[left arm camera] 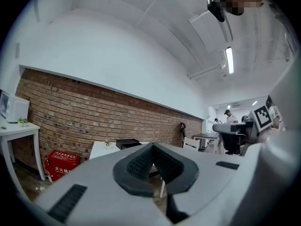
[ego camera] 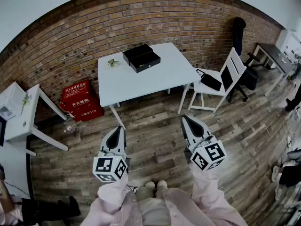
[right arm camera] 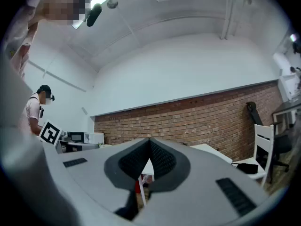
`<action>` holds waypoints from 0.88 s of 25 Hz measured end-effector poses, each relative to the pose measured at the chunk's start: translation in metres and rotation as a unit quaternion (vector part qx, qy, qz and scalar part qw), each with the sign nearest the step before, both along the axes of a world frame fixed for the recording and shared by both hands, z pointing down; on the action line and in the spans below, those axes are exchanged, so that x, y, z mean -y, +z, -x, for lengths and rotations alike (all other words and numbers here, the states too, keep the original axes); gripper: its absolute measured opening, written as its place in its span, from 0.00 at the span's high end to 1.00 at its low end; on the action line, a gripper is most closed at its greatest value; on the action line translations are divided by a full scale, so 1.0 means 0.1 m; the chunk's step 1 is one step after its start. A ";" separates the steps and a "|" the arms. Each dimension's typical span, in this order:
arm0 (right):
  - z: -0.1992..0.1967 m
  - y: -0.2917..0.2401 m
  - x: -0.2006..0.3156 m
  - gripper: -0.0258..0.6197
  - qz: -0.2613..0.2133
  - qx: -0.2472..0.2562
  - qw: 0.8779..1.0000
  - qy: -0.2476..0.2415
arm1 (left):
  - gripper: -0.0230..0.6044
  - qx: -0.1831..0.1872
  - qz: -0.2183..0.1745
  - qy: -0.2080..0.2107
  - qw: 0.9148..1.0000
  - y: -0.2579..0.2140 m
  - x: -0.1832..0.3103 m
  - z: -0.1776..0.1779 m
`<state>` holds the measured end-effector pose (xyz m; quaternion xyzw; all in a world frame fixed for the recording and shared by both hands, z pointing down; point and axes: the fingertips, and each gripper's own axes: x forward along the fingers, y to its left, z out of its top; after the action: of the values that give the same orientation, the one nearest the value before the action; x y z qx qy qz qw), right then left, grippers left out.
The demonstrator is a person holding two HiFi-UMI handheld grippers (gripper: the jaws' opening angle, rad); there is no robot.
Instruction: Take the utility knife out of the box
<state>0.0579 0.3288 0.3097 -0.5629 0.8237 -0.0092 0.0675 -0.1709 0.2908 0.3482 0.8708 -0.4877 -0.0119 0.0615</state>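
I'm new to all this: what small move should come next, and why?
Probably walk closer to the white table: the black box sits on it, far beyond the left gripper and right gripper, both shut and empty.

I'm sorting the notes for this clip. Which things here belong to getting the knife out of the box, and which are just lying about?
Job: black box on the white table; left tongs and right tongs, both shut, empty. Knife not visible.
Lying about: small plant, red box, white chair, black bag.
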 end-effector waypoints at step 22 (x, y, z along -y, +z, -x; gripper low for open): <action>-0.30 0.29 -0.04 0.95 0.016 0.004 1.000 -0.016 | 0.98 -0.003 -0.005 -0.010 1.000 0.06 -0.14 -0.28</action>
<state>0.0876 0.3323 0.3384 -0.5508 0.8319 -0.0255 0.0622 -0.1430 0.3050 0.3538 0.8660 -0.4963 -0.0173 0.0586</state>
